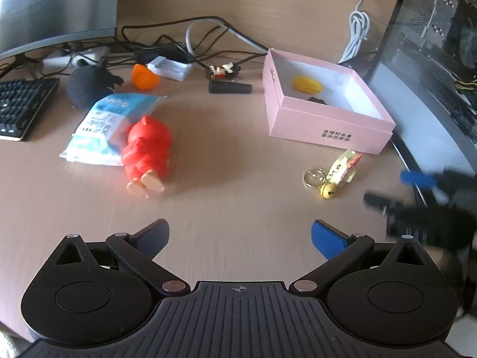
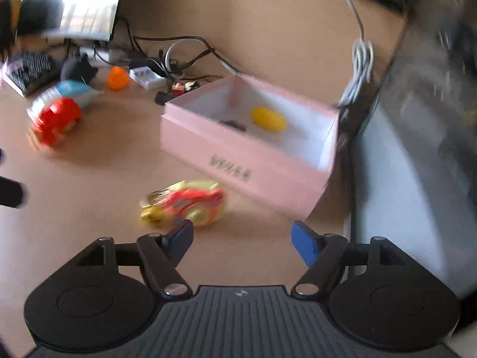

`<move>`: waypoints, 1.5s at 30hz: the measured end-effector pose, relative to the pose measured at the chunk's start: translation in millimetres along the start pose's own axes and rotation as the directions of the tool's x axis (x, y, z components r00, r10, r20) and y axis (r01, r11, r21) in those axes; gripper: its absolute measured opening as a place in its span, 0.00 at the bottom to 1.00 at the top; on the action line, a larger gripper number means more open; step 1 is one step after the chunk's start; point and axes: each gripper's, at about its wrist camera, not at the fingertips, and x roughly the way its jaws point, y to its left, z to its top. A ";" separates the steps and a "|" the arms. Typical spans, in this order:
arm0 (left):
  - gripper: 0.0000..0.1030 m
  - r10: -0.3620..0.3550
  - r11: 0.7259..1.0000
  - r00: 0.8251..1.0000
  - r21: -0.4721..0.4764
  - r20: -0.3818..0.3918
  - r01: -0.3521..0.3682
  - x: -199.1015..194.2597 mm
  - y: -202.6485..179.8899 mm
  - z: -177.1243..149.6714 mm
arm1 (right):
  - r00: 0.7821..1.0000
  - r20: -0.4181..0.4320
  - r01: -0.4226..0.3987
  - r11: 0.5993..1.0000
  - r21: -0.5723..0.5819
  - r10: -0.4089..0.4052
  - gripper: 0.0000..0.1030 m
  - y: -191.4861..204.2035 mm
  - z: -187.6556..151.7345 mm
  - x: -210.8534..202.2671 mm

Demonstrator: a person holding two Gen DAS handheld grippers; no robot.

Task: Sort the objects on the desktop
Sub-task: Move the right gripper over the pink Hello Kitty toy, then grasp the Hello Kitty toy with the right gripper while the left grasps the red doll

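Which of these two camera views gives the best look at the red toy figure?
The left wrist view: the red toy figure lies sharp and whole on the desk, partly on a blue packet. The right wrist view shows it small, blurred, near the left edge.

Both wrist cameras are looking forward and steeply down over their own fingers at the desk [image 1: 238, 179]. The left view is facing the desk's middle from farther back; the right view is sitting nearer the pink box [image 2: 247, 155], blurred. Both are sharing the box and keychain [image 1: 337, 173].
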 end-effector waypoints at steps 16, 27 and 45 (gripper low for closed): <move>1.00 0.070 0.996 0.997 -0.047 -0.018 -0.071 -8.5 39.1 -4.7 | 0.998 -0.024 0.060 0.990 0.131 -0.058 0.75 26.5 -5.8 35.4; 1.00 0.103 0.986 0.994 -0.133 -0.023 -0.105 -15.6 53.3 -12.9 | 0.999 0.023 0.035 0.993 0.109 -0.037 0.88 28.2 2.4 37.0; 1.00 0.143 0.984 0.988 -0.097 -0.057 -0.149 -18.8 50.5 -23.3 | 0.993 0.056 -0.115 0.983 0.140 0.108 0.53 18.3 10.0 60.3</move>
